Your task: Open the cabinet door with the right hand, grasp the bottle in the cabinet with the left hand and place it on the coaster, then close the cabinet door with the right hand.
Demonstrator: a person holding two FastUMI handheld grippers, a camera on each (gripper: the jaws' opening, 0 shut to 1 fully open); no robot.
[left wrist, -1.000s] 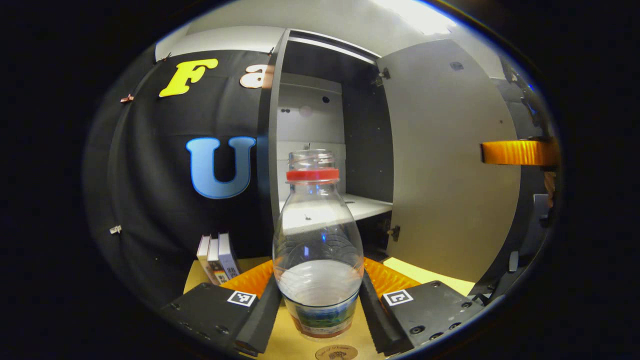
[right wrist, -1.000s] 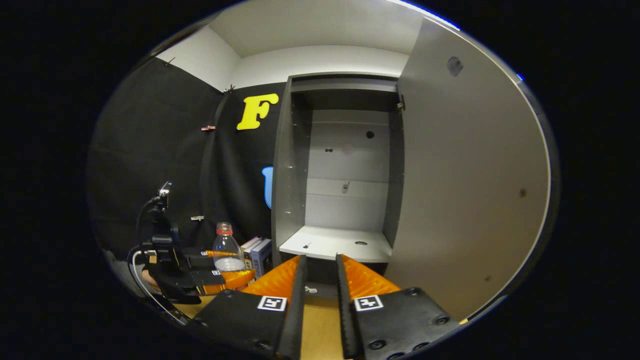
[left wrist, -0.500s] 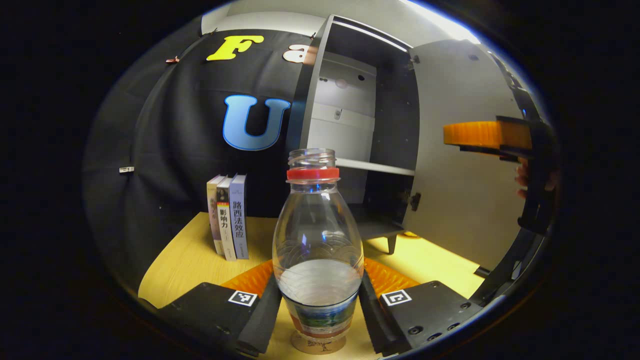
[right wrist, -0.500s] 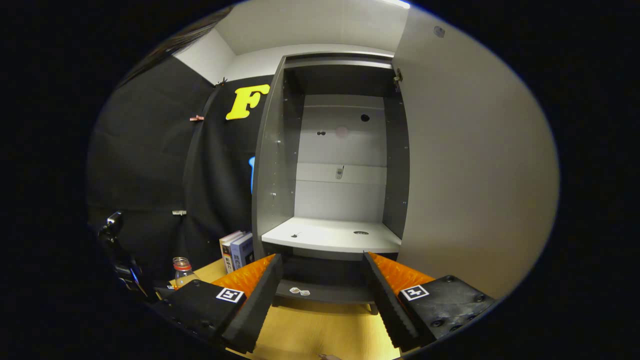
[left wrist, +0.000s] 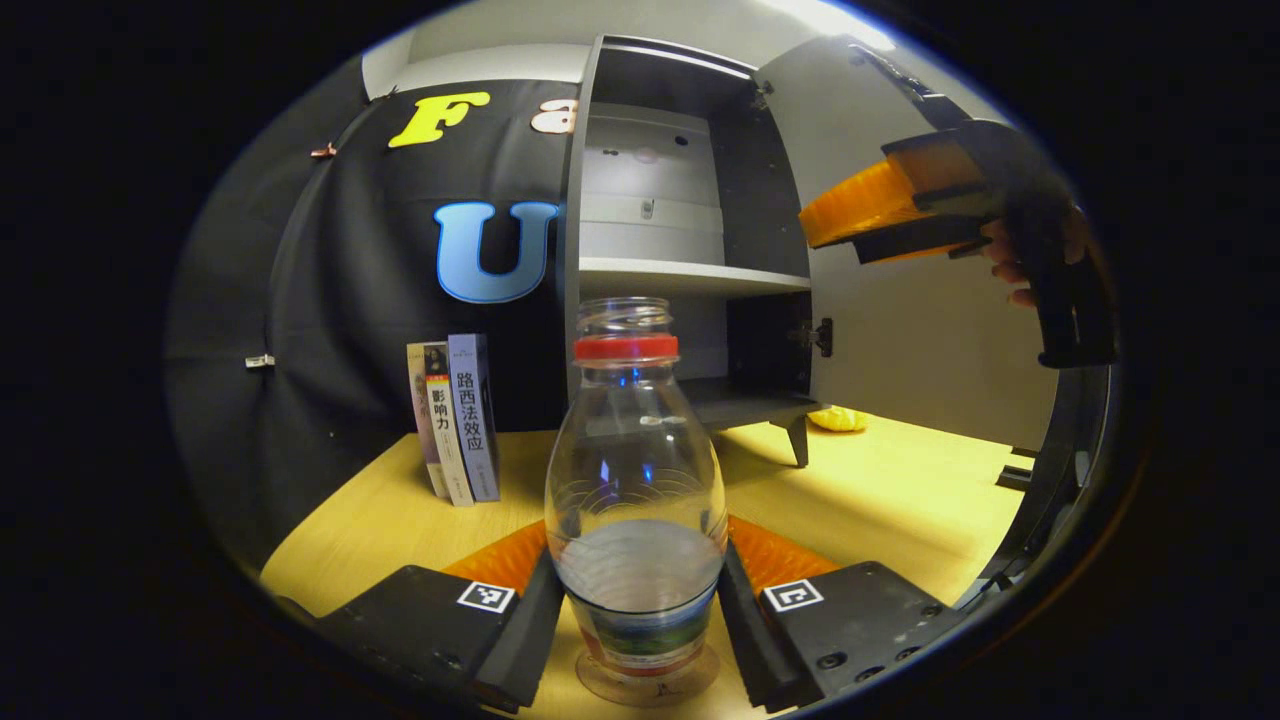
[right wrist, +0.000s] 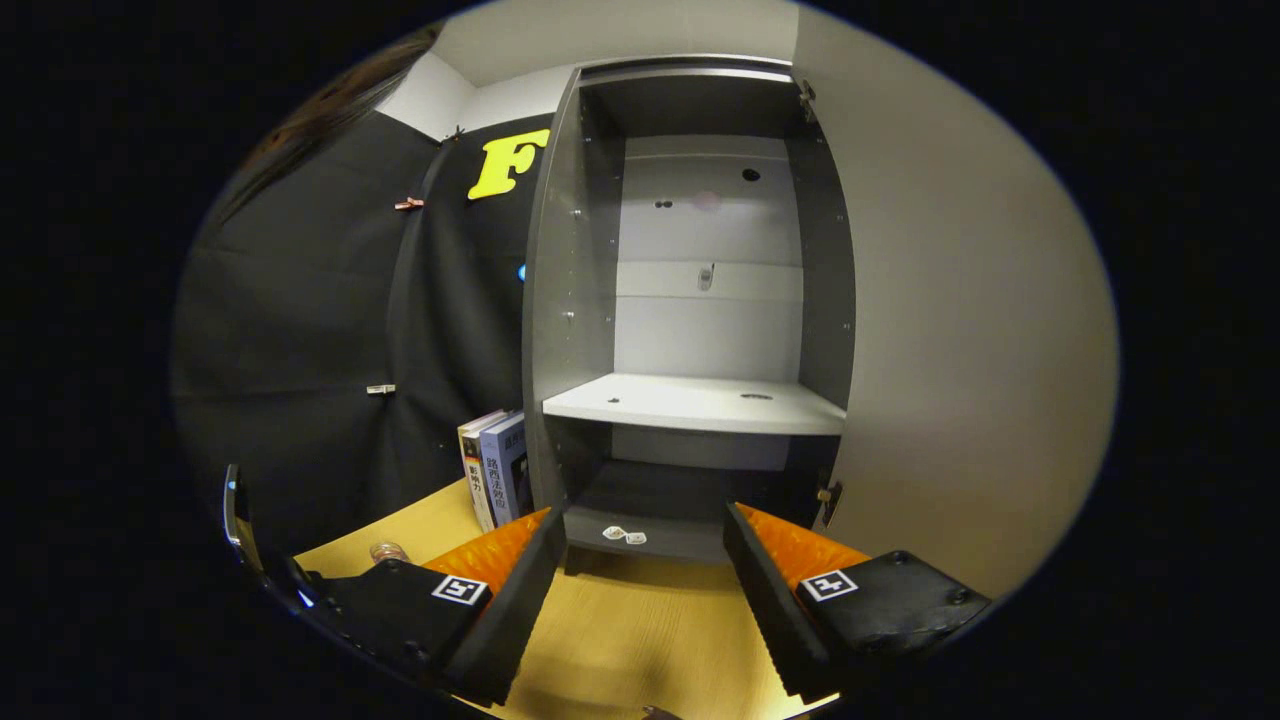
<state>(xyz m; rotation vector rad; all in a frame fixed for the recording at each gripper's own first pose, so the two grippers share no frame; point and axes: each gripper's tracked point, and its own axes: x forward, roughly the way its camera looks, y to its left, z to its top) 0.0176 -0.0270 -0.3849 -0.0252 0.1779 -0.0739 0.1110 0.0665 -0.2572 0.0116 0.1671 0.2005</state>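
Both fingers of the left gripper (left wrist: 637,600) clamped the bottle (left wrist: 637,500), upright on the coaster (left wrist: 645,682) on the wooden table (left wrist: 880,500). Right gripper (right wrist: 640,590) was spread wide, holding nothing, facing the cabinet (right wrist: 700,400) with its door (right wrist: 950,350) swung open right. Books (left wrist: 455,420) stood left of the cabinet.

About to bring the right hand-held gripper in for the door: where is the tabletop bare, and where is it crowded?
Bare: the wooden tabletop before the cabinet, and right of the bottle. Crowded: the books at the cabinet's left.
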